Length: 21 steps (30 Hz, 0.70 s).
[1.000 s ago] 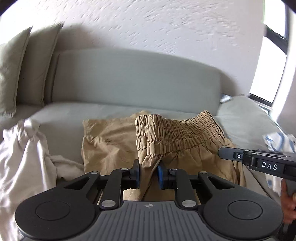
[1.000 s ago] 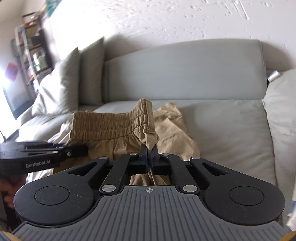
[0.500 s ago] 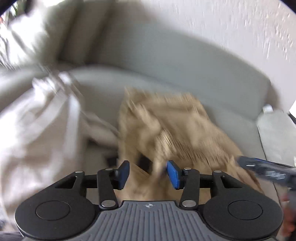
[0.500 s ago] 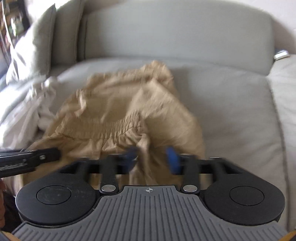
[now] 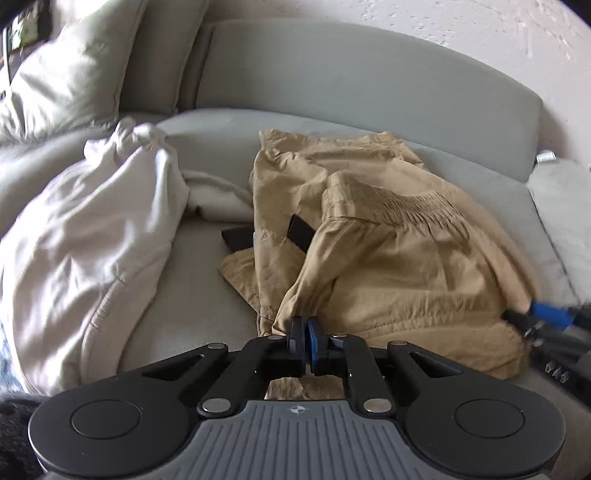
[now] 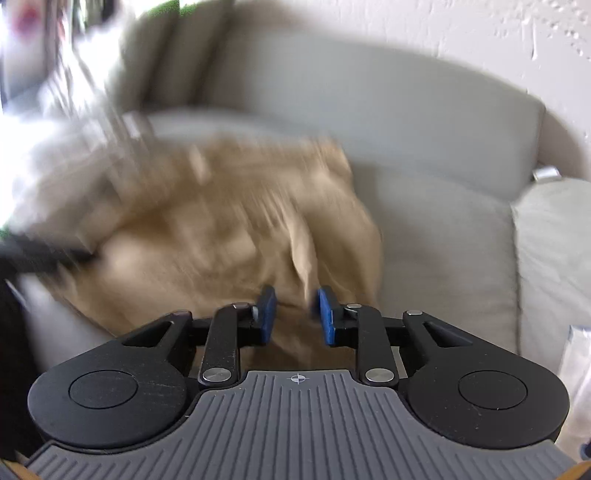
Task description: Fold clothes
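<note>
Lying crumpled on the seat of a grey upholstered sofa [image 5: 332, 92] was a pair of tan shorts [image 5: 388, 258], made of thin, creased woven fabric with a gathered elastic waistband [image 5: 406, 206] showing fine pleats across its upper fold. The shorts were bunched rather than flat, with one layer folded over another and a dark slit, probably a pocket opening, visible on the left side.

The left gripper [image 5: 306, 338] had just been closing, and its blue pads stood almost together at the near hem of the shorts; a drawn-up pleat of tan cloth ran into them, so the fabric appeared pinched between the pads. The black linkage arms and ribbed grey body of the tool filled the lower part of the left wrist view.

The right gripper [image 6: 293, 314] had likewise just been closing, yet its pads stood visibly apart, with a ridge of tan cloth rising between them. Motion blur prevented any finding on whether either pad pressed on the cloth. The same gripper appeared at the right edge of the left wrist view, blurred, at the far corner of the shorts.

To the left of the shorts lay a soft white garment [image 5: 92, 240], heaped and wrinkled, just beside them. Pale plump cushions [image 5: 74, 74] stood against the sofa back at the left. A small metallic object [image 5: 546, 156] rested at the right end of the backrest. A rough-textured white wall [image 5: 443, 26] rose behind the sofa.
</note>
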Available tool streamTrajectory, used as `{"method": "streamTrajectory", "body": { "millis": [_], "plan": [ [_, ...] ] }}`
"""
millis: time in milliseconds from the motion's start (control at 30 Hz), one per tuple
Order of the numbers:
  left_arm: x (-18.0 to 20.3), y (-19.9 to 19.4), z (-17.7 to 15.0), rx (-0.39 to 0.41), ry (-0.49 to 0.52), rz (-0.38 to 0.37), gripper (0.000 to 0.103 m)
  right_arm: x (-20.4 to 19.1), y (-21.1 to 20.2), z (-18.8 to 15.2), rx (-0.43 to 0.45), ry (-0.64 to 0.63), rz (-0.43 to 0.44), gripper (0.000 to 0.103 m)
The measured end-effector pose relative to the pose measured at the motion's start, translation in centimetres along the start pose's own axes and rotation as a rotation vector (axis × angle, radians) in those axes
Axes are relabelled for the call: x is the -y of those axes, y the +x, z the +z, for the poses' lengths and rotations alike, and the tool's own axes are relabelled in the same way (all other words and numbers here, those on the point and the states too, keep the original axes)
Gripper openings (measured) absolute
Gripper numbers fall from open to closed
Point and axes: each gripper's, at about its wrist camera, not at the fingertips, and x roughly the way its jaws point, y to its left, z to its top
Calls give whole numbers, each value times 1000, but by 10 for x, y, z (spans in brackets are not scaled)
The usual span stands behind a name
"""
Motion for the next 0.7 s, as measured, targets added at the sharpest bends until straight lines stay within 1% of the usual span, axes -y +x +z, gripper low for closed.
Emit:
{"method": "streamTrajectory", "body": {
  "millis": [33, 133, 200, 233, 267, 333, 367, 433, 467, 533, 633, 700],
  "plan": [
    [-4, 0, 2, -11, -27, -12, 12, 7, 5, -3, -7, 27, 9, 30],
    [-17, 2, 6, -36, -88, -69, 12, 23, -1, 4, -31, 141, 16, 31],
    [-16, 8, 10, -43, -90, -84, 12, 28, -13, 7, -21, 120, -40, 31],
    [-16, 8, 10, -42, -87, -85, 12, 33, -17, 6, -23, 118, -83, 29],
    [-16, 7, 10, -42, -84, -85, 12, 41, -18, 3, -38, 127, -140, 22],
    [-13, 8, 9, -38, -75, -81, 12, 61, -22, 0, -58, 178, -206, 19],
    [-13, 9, 9, -37, -66, -81, 12, 70, -26, -1, -59, 213, -212, 19],
    [-13, 10, 10, -40, -60, -84, 12, 83, -40, -1, -16, 320, -83, 23],
    [-15, 10, 10, -45, -67, -91, 12, 85, -45, -1, -2, 351, 2, 26],
    [-20, 12, 11, -57, -91, -110, 12, 87, -47, -5, -17, 401, 133, 36],
    [-24, 14, 12, -66, -112, -128, 12, 97, -39, -19, -68, 557, 194, 36],
    [-25, 14, 12, -68, -115, -132, 12, 114, -33, -36, -105, 765, 240, 36]
  ]
}}
